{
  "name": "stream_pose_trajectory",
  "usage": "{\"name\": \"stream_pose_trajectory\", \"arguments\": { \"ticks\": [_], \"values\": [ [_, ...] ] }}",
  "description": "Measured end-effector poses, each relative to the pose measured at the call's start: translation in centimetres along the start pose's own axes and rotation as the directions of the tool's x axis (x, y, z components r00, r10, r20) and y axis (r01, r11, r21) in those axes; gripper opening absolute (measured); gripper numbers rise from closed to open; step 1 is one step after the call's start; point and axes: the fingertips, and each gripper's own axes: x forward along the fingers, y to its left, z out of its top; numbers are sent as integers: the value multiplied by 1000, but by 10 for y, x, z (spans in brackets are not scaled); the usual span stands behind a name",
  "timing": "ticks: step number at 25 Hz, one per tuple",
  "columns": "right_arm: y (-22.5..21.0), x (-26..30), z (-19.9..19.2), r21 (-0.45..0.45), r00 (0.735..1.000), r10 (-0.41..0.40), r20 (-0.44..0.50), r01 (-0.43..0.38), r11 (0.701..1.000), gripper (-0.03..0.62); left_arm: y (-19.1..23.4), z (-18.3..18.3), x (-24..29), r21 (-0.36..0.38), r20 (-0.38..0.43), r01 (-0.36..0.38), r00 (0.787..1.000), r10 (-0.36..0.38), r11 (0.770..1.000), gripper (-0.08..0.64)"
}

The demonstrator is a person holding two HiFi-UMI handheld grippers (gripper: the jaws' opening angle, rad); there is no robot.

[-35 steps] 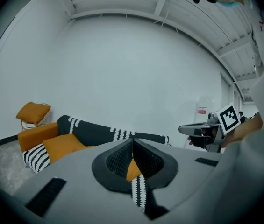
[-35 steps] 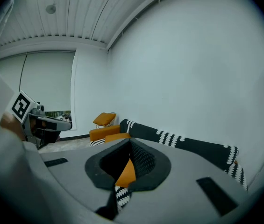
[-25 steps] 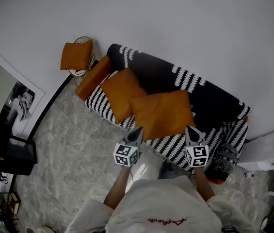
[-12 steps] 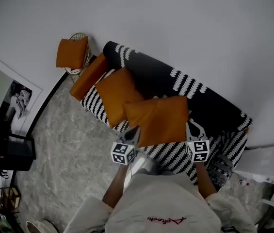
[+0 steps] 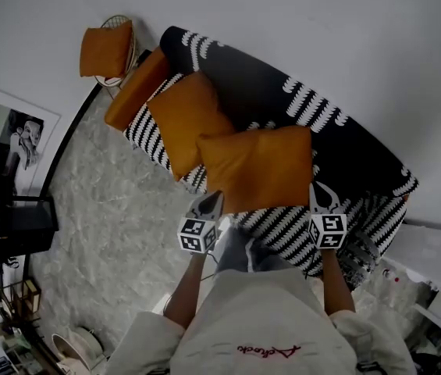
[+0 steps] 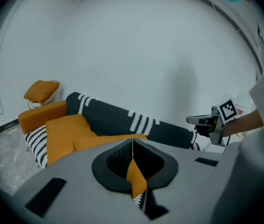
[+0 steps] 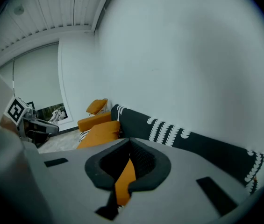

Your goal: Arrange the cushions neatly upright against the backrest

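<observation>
A large orange cushion [image 5: 259, 166] lies flat over the striped seat of the black sofa [image 5: 337, 143]. My left gripper [image 5: 214, 198] is shut on its near left corner, and orange fabric [image 6: 135, 171] shows pinched between the jaws. At the near right corner my right gripper [image 5: 319, 188] is shut on the same cushion [image 7: 124, 178]. A second orange cushion [image 5: 189, 119] lies to the left, leaning partly on the backrest [image 6: 122, 118]. An orange armrest [image 5: 136, 88] closes the sofa's left end.
A wicker chair with another orange cushion [image 5: 104, 48] stands beyond the sofa's left end. A black shelf unit [image 5: 13, 225] and a framed picture [image 5: 21, 143] stand by the left wall. White furniture [image 5: 431, 260] is close to the sofa's right end.
Both grippers stayed shut on the cushion's near corners and carried it slightly toward the backrest. The person has stepped closer to the sofa.
</observation>
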Motion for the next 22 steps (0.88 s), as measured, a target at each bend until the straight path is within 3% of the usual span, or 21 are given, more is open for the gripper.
{"name": "stream_pose_trajectory", "arguments": {
  "ticks": [7,11,17,22],
  "values": [
    [14,3,-84,78,984,-4,-180,19,997,26,8,-78,7,-98,-154,-1,988,-14,995,31],
    [23,7,-129,110,966,13,-258,16,994,26,16,-107,13,-109,-205,-5,979,-17,994,31],
    [25,6,-182,142,937,14,-348,38,989,26,27,-136,26,-141,-242,-14,970,-20,990,31],
    [22,12,-201,173,940,32,-339,29,985,32,29,-153,39,-167,-227,5,973,-44,986,34]
  ]
}}
